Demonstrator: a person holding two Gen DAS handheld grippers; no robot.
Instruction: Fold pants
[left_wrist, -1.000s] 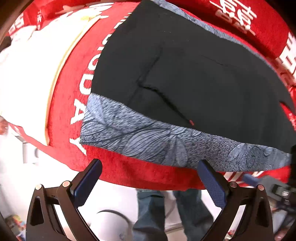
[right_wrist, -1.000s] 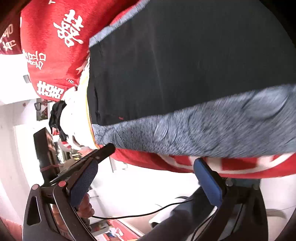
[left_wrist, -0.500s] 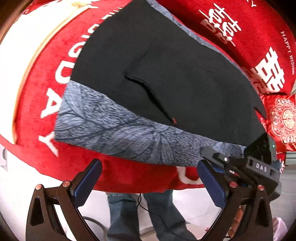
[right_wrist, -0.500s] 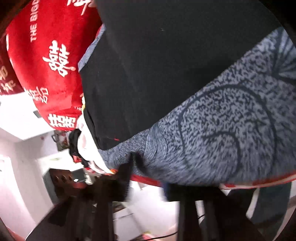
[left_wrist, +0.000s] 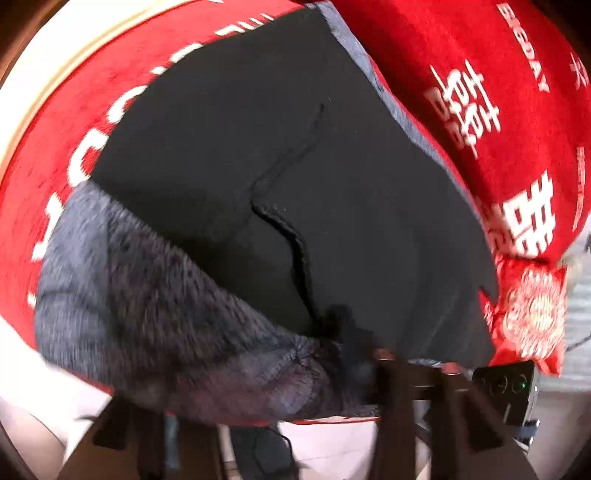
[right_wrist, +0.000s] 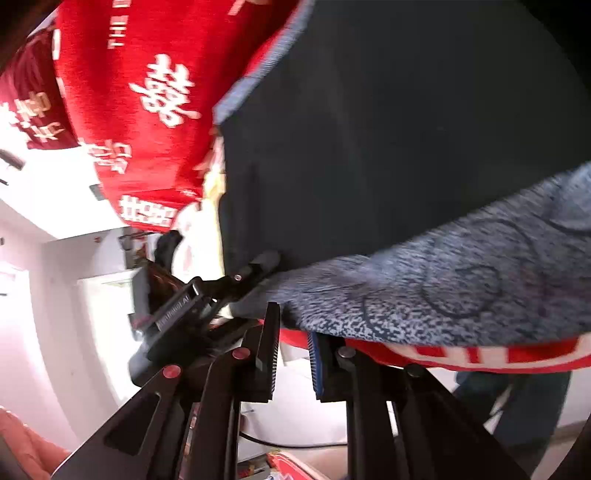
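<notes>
**Both grippers at the waistband, one at each end**

The pants (left_wrist: 295, 166) lie flat on the red blanket (left_wrist: 480, 92). Their black cloth stretches away ahead of both pairs of jaws, and the grey patterned waistband (right_wrist: 443, 288) is the edge nearest you.

Your right gripper (right_wrist: 291, 332) has its jaws drawn close together, with only a slim gap between the blue pads. The lower hem of the waistband sits right at the tips, pinched between them. The rest of the band runs off to the right of the jaws, and a strip of blanket shows just beneath it.

Your left gripper (right_wrist: 264, 263) shows in the right wrist view up and to the left of the right jaws. Its tip is pressed into the pants where the black cloth meets the waistband. Its own camera is smeared with motion. The band bunches into a fold just ahead of the fingers, but I cannot tell whether those jaws are apart or closed. The pocket slit (left_wrist: 291, 243) lies straight ahead of them.

A second ago both pairs of jaws stood wide open, short of the blanket's edge, and the waistband lay smooth. Since then the right jaws have closed in and both grippers have moved up to the band. The band now wrinkles near the left fingers.
</notes>
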